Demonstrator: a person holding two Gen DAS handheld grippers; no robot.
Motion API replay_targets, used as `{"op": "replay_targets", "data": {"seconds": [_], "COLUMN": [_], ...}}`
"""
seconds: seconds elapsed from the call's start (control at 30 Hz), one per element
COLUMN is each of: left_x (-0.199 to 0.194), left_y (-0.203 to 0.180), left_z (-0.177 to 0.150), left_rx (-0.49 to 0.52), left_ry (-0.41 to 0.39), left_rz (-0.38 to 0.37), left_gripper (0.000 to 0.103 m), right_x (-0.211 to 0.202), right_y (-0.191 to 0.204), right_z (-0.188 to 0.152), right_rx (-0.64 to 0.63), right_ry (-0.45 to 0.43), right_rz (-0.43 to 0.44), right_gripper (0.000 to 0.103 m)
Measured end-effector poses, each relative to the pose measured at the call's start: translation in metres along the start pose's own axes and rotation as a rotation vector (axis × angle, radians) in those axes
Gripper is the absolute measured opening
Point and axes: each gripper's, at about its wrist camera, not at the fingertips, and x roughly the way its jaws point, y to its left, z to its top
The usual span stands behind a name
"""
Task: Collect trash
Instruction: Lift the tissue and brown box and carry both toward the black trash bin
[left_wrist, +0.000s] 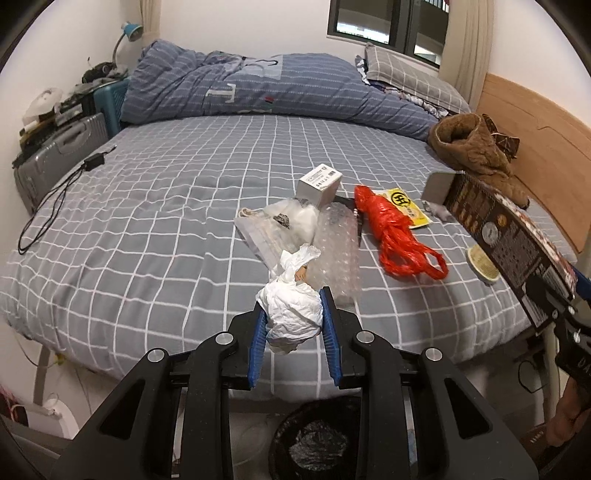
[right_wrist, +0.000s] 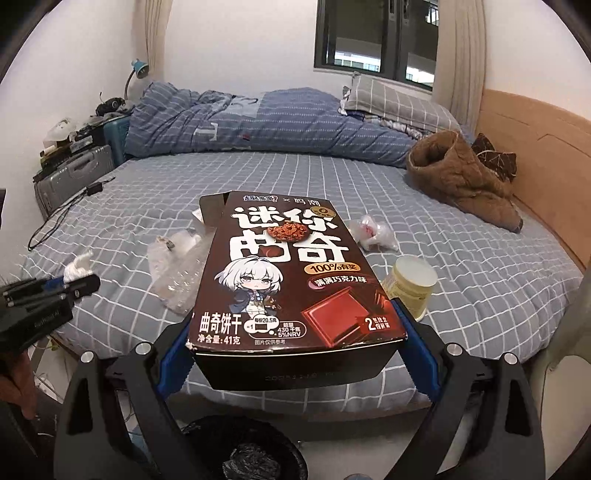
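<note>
The dark brown cookie box (right_wrist: 291, 273) bears large white Chinese lettering, "100%" on an orange band, "41" as net weight, "20.5", "430", "5%NRV" and a numeral "2"; a date stamp on its near end is unclear. The right gripper (right_wrist: 295, 332) clamps this box by its sides, above the grey checked bed (right_wrist: 498, 295). The left gripper (left_wrist: 295, 314), nearly closed, pinches crumpled white tissue (left_wrist: 291, 314). A black-lined waste bin (left_wrist: 314, 443) stands below. A yellow packet (left_wrist: 404, 206) lying on the bed carries a round black emblem.
</note>
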Motion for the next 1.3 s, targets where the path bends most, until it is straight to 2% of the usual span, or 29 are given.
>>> {"op": "replay_targets", "data": {"seconds": [0.33,0.77,1.3], "left_x": [-0.045,-0.083,-0.089], "left_y": [-0.006,-0.019,-0.011], "left_z": [-0.027,-0.062,-0.101], "left_rx": [-0.012,0.013,-0.015], "left_ry": [0.012,0.019,0.065], "left_rz": [-0.015,-0.029,-0.036], "left_gripper": [0.026,0.027,0.026], "right_x": [-0.050,-0.102,-0.119], "right_y": [0.002,0.010,0.027], "right_z": [-0.020,-0.051,-0.090], "right_rx": [0.017,0.010,-0.020], "right_ry": [0.024,0.032,0.082], "right_rz": [0.000,-0.004,0.012], "right_gripper": [0.090,0.090,0.090]}}
